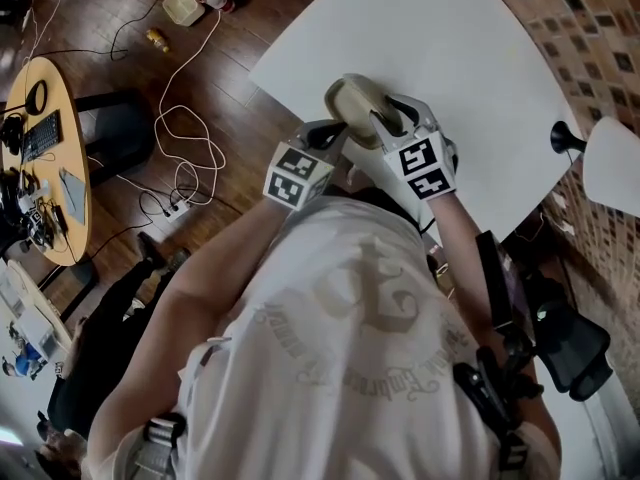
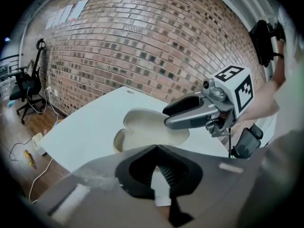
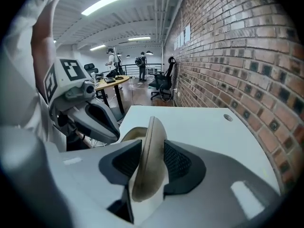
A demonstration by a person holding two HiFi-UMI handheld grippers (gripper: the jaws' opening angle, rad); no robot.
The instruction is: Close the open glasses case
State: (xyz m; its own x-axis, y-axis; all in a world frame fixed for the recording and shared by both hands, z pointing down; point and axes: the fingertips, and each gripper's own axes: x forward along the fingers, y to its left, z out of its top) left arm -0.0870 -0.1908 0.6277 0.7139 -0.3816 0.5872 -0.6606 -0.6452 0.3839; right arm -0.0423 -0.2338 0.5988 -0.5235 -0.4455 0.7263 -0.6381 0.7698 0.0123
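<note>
A beige glasses case lies open on the white table, near its front edge. My right gripper comes at it from the right. In the right gripper view the case's lid stands on edge between the jaws, and both dark pads of my right gripper press on it. The case's lower shell shows just behind the lid. My left gripper sits at the case's near left side. Its fingertips are together with nothing held, just short of the case.
The table's near edge drops to a wood floor with loose cables. A white lamp and a black chair stand on the right. A brick wall runs behind the table. A round wooden desk is far left.
</note>
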